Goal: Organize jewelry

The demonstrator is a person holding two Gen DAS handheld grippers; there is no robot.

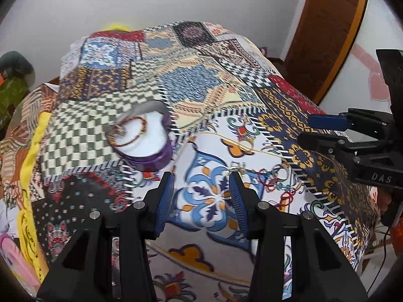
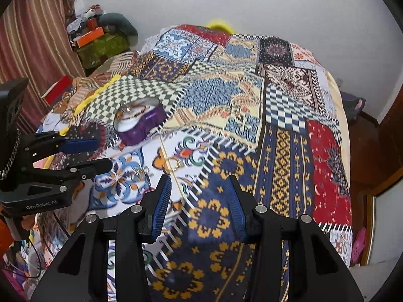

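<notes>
1. Loose jewelry [image 1: 274, 181]: a small tangle of thin red cord loops, metal rings and a small gold clasp-like piece, lying on the bedspread [image 1: 289, 105] just beyond the tip of the left gripper [image 1: 201, 193]. Judged light, limp and snag-prone; best pinched at a ring or clasp, not mid-cord (cord would likely slide through ribbed pads).
2. A thin gold chain [image 1: 241, 139] lies stretched across the cloth beyond the tangle. Judged slippery, hard to lift off soft fabric.
3. Round purple box [image 1: 146, 148], open, white lining; a beaded bangle [image 1: 131, 133] and a silvery piece already sit inside. Rigid walls, probably light enough to shift if nudged.
4. Left gripper: fingers spread, nothing between them.
5. Right gripper [image 2: 201, 201]: fingers likewise spread and empty, over the navy-and-yellow patch.
6. Bedspread: patchwork print, soft, slightly rumpled.
</notes>
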